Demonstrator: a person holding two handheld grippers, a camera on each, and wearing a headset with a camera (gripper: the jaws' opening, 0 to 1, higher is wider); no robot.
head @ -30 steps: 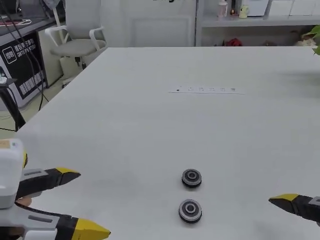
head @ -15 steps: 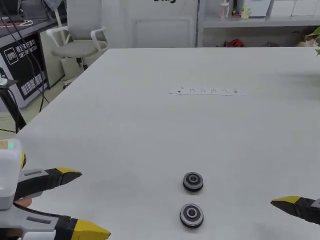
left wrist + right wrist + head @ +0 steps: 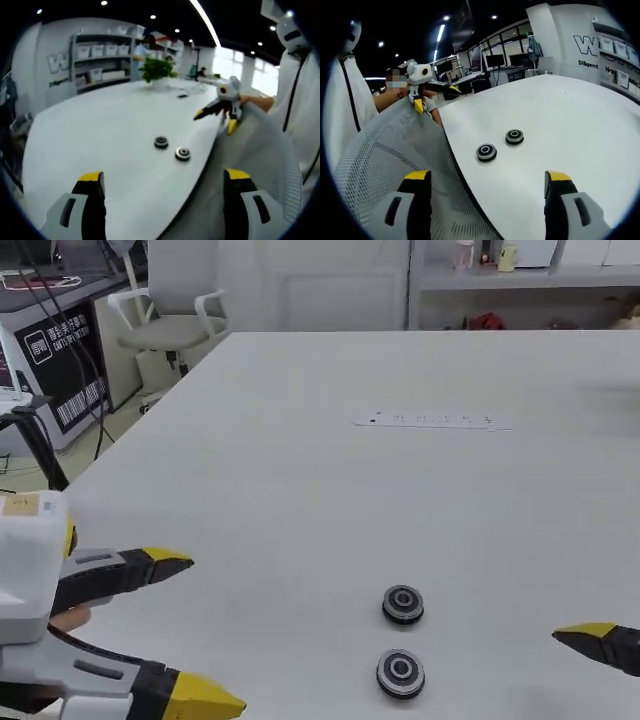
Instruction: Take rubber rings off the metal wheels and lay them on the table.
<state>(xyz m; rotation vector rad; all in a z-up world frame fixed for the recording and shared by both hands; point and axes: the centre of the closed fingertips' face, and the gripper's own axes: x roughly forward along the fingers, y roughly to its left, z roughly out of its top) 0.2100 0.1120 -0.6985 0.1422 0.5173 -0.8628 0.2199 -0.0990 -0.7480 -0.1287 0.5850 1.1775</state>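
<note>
Left claw [image 3: 215, 633] gapes near two black-ringed metal wheels [image 3: 403, 605] [image 3: 401, 674].

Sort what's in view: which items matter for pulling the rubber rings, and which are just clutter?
Job: far wheel and near wheel, both with dark rings on; table; left tool and right tool, both open.
Lying about: power strip, office chair, potted plant.

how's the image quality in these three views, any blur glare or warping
Head view: soft even light, no glare on the table, farther wheel and nearer wheel fairly sharp with faint shadows. Left gripper view: fisheye curves the table edge, windows blown out, wheels small and soft. Right gripper view: same curving, wheels clearer.
</note>
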